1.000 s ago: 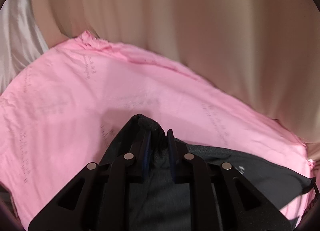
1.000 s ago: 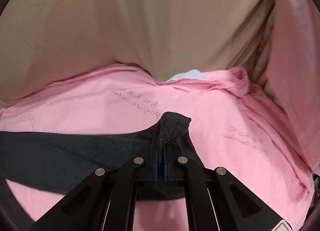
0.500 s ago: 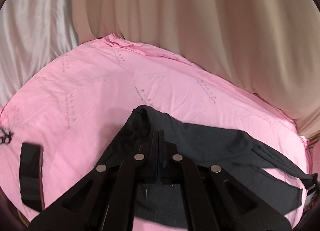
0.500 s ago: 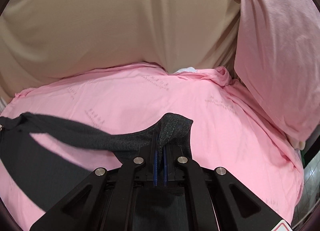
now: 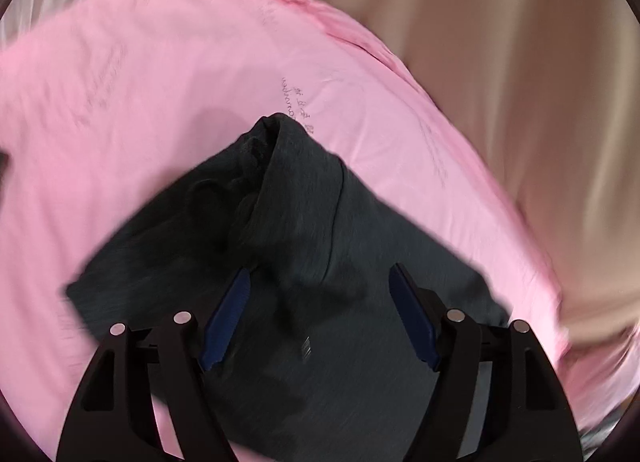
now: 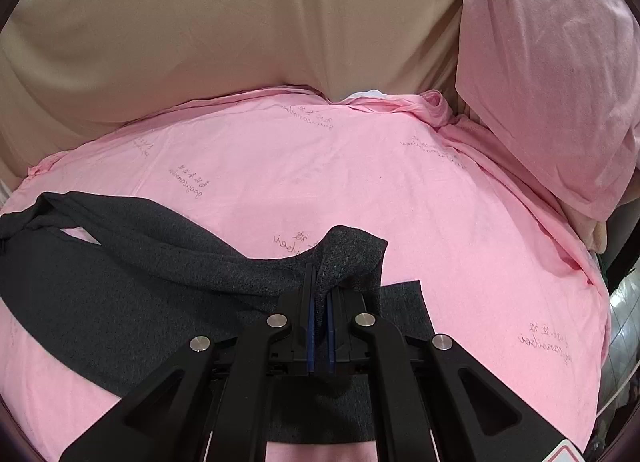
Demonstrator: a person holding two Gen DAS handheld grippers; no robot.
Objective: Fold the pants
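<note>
Pants [image 6: 132, 262]: dark grey, lying on the pink sheet [image 6: 400, 189] of the bed; in the right wrist view they stretch from a twisted end at the far left across to the right gripper.
Pants, left view [image 5: 304, 229]: bunched into a peaked heap that rises ahead of the left gripper; the picture is blurred, so folds are hard to read.
Left gripper [image 5: 320, 302]: jaws wide apart, blue pads on either side of the cloth heap; the pants lie between and below them, and I cannot tell whether the pads touch the fabric.
Right gripper [image 6: 319, 298]: jaws together, clamped on a hem or corner of the pants, which stands up above the tips and folds over to the right.
Lifted part: from the right jaws a band of fabric hangs leftward above the flat layer beneath it.
Sheet: pink with small dark script printed here and there, wrinkled along the far edge.
Pillow [image 6: 552, 73]: pink, at the upper right, resting against the bed's edge.
Curtain [image 6: 224, 21]: beige, hanging behind the bed in both views.
</note>
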